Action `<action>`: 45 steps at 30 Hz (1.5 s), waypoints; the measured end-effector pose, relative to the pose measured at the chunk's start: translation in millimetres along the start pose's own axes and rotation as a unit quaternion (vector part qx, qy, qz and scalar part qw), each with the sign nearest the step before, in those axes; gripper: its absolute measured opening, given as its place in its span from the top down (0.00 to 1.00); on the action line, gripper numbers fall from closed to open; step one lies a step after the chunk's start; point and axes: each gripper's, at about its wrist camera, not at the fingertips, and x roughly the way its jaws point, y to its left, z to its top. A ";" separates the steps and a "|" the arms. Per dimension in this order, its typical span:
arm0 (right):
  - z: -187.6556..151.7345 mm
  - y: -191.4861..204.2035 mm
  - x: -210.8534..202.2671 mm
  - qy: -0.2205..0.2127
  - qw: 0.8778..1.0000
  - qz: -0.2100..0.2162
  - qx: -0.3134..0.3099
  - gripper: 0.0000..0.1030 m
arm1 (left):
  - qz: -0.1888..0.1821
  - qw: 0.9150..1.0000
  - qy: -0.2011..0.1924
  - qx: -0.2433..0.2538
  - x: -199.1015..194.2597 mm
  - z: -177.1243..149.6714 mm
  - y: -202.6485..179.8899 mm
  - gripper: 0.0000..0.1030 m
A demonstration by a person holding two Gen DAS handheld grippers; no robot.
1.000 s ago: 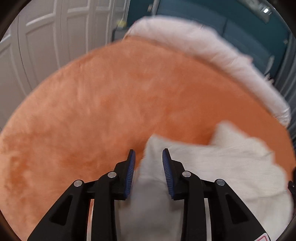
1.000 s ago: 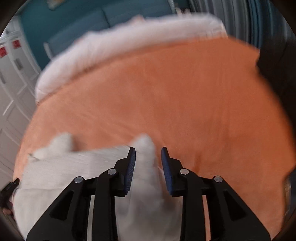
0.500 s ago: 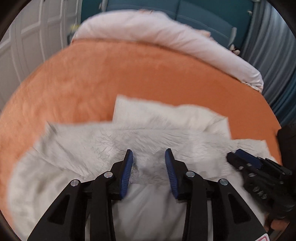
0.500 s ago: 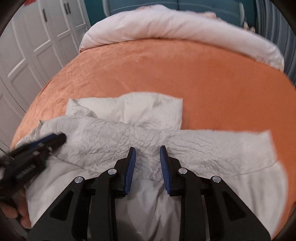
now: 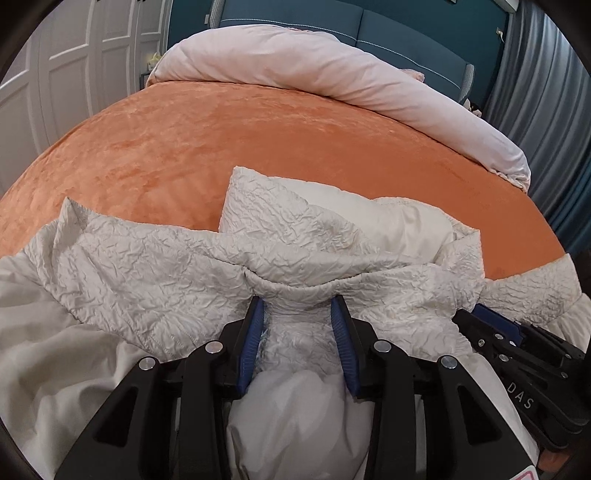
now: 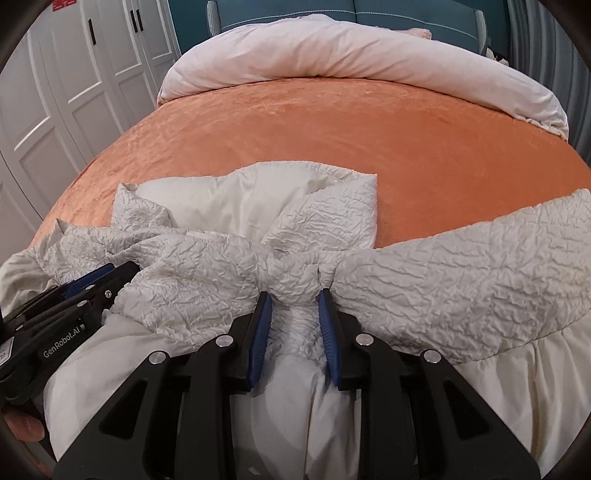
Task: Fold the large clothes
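Observation:
A large cream crinkled padded garment (image 5: 155,273) lies bunched at the near edge of the orange bed (image 5: 258,140); it also shows in the right wrist view (image 6: 461,254). My left gripper (image 5: 297,306) is shut on a gathered fold of the garment. My right gripper (image 6: 294,297) is shut on another bunched fold of it. The right gripper shows at the lower right of the left wrist view (image 5: 517,350). The left gripper shows at the lower left of the right wrist view (image 6: 74,295). A smooth cream lining part (image 6: 236,199) lies beyond the folds.
A rolled pale pink duvet (image 5: 332,74) lies across the far end of the bed, also in the right wrist view (image 6: 351,51). White wardrobe doors (image 6: 66,85) stand at the left. Grey curtains (image 5: 546,96) hang at the right. A teal headboard (image 5: 369,22) is behind.
Both grippers swung from over the bare orange cover back to the garment, now held bunched in both jaws. The garment lies spread wider across the near bed edge.

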 end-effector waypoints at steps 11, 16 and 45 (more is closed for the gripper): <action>-14.9 33.8 -99.0 0.036 0.997 0.066 -0.023 0.75 | -0.027 0.999 0.003 -0.028 -117.3 -15.9 23.4 0.50; -61.2 51.9 -90.4 0.044 0.997 0.035 -0.052 0.76 | 0.012 0.998 0.042 -0.042 -126.5 -68.0 45.5 0.50; -44.0 76.3 -58.4 0.142 0.990 0.022 -0.011 0.82 | -0.092 0.935 0.046 -0.338 -165.5 -132.7 176.1 0.38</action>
